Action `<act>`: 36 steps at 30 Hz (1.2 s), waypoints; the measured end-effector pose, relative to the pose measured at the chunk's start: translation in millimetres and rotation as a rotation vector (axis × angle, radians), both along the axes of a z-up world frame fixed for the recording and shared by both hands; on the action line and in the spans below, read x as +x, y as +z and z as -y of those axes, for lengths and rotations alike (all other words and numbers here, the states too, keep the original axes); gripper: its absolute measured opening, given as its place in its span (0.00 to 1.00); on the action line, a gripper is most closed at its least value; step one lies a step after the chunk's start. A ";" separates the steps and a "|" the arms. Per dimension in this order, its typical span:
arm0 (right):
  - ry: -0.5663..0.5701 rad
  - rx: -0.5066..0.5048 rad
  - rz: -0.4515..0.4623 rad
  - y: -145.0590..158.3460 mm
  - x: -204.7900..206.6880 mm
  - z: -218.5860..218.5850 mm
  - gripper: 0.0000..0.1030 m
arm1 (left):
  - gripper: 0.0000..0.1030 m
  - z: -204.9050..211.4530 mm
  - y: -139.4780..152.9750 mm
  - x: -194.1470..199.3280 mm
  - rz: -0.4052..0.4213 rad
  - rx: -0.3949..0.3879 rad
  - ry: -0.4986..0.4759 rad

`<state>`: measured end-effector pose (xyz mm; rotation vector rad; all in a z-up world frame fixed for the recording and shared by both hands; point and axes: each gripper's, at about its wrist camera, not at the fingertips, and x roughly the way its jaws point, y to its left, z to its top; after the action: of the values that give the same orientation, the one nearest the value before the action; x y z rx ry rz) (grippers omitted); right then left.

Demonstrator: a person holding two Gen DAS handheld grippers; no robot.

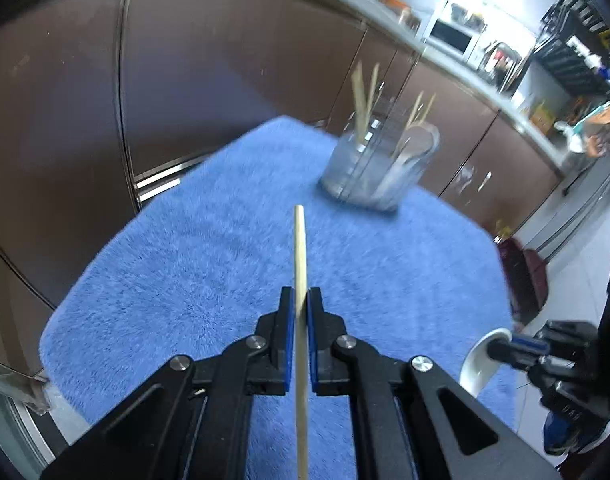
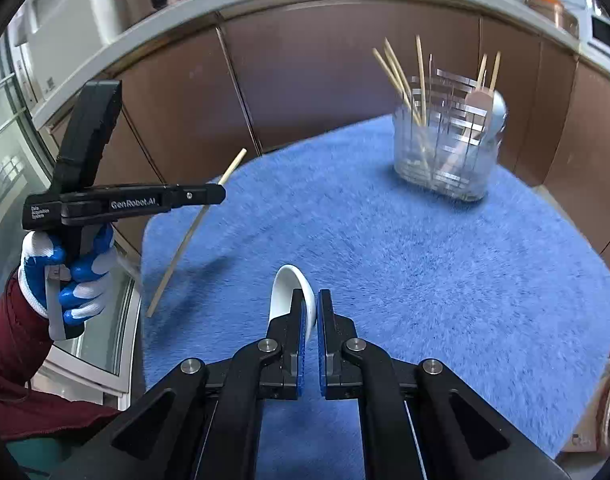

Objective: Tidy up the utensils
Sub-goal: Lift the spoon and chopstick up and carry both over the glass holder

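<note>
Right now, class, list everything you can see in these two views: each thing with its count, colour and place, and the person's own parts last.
Chopstick: one, pale wood, clamped in the left gripper, above the mat.
Spoon: one, white ceramic, clamped in the right gripper.
Organizer: one, clear, far side of the mat, holding several pale chopsticks and at least one spoon; blur hides the exact count.
Mat: one, blue, fluffy, under everything.
Cabinets: brown doors, behind the mat, under a grey counter.
Left gripper: black, blue pads, shut.
Right gripper: black, blue pads, shut.
Left hand: blue-white glove, maroon sleeve.
</note>
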<state>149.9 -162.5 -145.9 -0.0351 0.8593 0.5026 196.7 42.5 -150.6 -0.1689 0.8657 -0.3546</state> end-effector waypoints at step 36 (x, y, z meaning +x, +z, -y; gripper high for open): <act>-0.123 0.036 0.340 102.6 -130.2 -8.4 0.05 | 0.05 -32.3 113.4 -121.0 0.279 -0.181 0.032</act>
<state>19.6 -154.1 -43.3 -0.0336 0.5159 0.3827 75.8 74.8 -37.2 -0.2931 0.5549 -0.4152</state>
